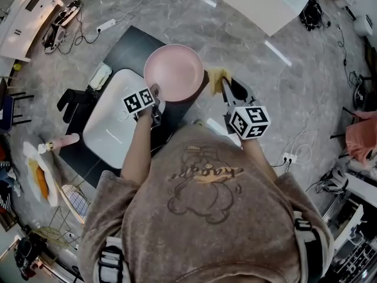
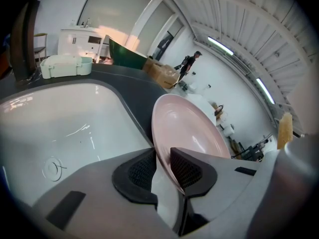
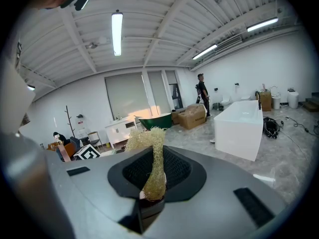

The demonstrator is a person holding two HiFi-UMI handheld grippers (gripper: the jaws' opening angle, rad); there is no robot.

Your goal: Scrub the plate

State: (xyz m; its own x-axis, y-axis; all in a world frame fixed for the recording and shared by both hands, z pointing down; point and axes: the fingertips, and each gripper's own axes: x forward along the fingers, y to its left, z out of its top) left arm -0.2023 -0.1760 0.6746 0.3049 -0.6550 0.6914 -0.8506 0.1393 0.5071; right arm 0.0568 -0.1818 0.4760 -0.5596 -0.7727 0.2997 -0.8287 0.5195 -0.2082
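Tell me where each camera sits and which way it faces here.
Head view: on the person's head, facing steeply down at the pink plate beside the white sink; shows their torso, both forearms, the left gripper and right gripper.
Left gripper view: on the left gripper, facing along its jaws, which pinch the plate's rim; sink behind.
Right gripper view: on the right gripper, facing along its jaws, shut on a straw-coloured scrubber; open hall beyond.
Shared: head and left gripper views both show plate and sink.

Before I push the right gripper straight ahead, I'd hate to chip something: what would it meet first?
Probably nothing near: past the scrubber clamped in the right gripper, its view shows only the far room. The plate sits off to its left.
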